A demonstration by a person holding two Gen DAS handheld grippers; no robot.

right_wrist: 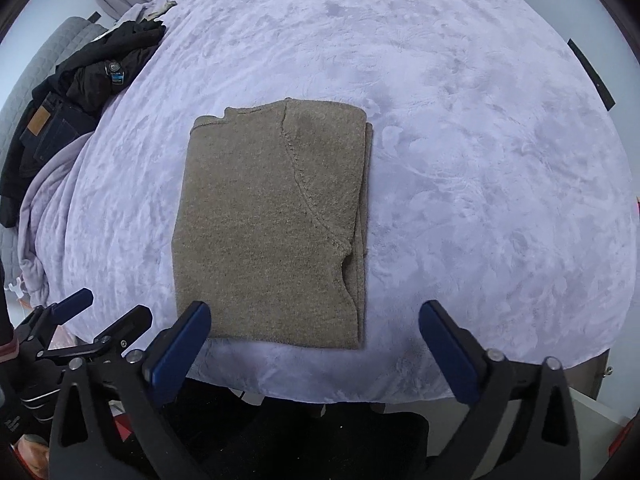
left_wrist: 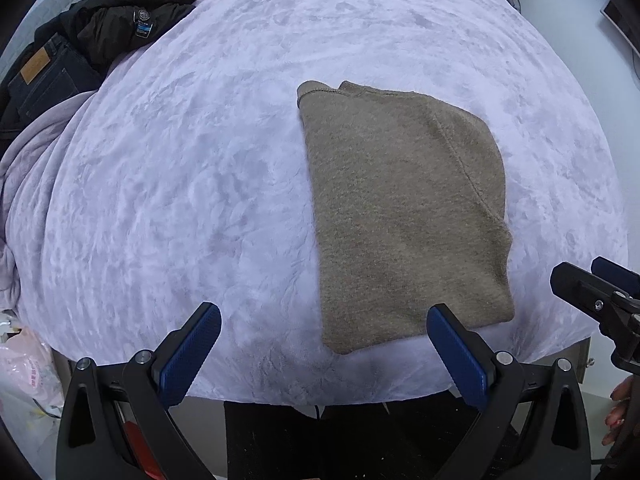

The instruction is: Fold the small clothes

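While the folded brown sweater [right_wrist: 272,220] lies flat near the front edge of the bed's lilac blanket [right_wrist: 480,160], you hold both tools above it. Your right hand-held gripper [right_wrist: 316,332] stands wide with nothing between its blue pads [right_wrist: 180,352]; your left hand-held gripper [left_wrist: 324,340] is equally wide and empty. Dark clothes [left_wrist: 120,20] are heaped at the bed's far left.

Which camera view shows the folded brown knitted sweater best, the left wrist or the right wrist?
The right wrist view: the folded brown knitted sweater lies near the centre, all edges visible, stacked layers showing along its right side. In the left wrist view the sweater sits off to the right, and a blue finger pad covers its near corner.
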